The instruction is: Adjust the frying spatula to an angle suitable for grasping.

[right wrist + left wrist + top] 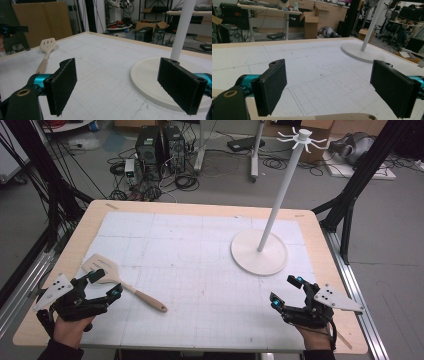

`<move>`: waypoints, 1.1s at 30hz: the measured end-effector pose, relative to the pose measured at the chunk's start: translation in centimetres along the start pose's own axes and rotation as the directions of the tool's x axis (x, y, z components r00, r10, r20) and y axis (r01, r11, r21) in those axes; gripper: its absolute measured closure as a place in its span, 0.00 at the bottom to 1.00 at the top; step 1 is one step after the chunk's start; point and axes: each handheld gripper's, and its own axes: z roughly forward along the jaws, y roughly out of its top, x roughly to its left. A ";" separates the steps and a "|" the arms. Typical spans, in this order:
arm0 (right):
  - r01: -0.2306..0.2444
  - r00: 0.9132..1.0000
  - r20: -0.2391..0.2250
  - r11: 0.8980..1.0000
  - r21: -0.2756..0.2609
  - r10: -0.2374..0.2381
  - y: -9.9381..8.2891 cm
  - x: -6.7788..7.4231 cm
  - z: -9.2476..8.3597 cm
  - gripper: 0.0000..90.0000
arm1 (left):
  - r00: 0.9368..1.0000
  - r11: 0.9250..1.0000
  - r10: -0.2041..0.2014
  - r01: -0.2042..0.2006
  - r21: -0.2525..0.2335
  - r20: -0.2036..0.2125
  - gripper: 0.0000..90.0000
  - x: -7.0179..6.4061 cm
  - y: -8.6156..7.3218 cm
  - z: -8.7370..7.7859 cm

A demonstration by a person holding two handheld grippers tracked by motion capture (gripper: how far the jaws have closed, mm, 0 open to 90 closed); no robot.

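Holding both tongs spread and empty, you have the spatula [120, 283] lying just ahead of your left tongs [103, 284], handle slanting toward the right tongs [285, 291], which sit well apart.

Pale wooden slotted spatula [120, 282], lying flat on the white gridded mat near the table's front left corner. Broad slotted blade toward the left edge, slim rounded handle angled toward the mat's middle; untouched, handle end with a hole at the near edge [352, 116].
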 end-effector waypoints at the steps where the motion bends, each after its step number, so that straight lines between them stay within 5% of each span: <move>1: 0.000 1.000 0.004 1.000 0.001 0.000 0.0 0.0 0.0 0.16 | 1.000 1.000 -0.005 0.005 -0.002 -0.004 0.16 0.0 0.0 0.0; 11: -0.003 0.999 0.033 1.000 0.014 0.002 -0.1 -0.1 -0.2 0.16 | 1.000 1.000 -0.015 0.015 -0.010 -0.019 0.18 0.2 0.0 0.1; 19: 0.003 0.999 0.038 0.999 0.032 -0.005 -0.1 0.2 -0.2 0.17 | 0.997 1.000 -0.019 0.018 -0.005 -0.075 0.43 1.5 0.8 -1.1; 25: 0.002 0.999 0.041 0.999 0.044 -0.003 -0.1 0.6 0.0 0.17 | 0.989 0.998 -0.023 0.032 0.058 -0.145 0.76 4.0 0.8 -1.9; 29: 0.006 0.999 0.045 0.999 0.053 -0.008 -0.2 0.6 0.1 0.17 | 0.983 0.993 -0.015 0.036 0.111 -0.183 0.82 5.3 0.4 -1.6; 33: 0.005 0.999 0.049 0.998 0.055 -0.007 -0.2 0.7 0.2 0.17 | 0.977 0.981 0.002 0.039 0.191 -0.211 0.83 6.3 -0.5 -0.4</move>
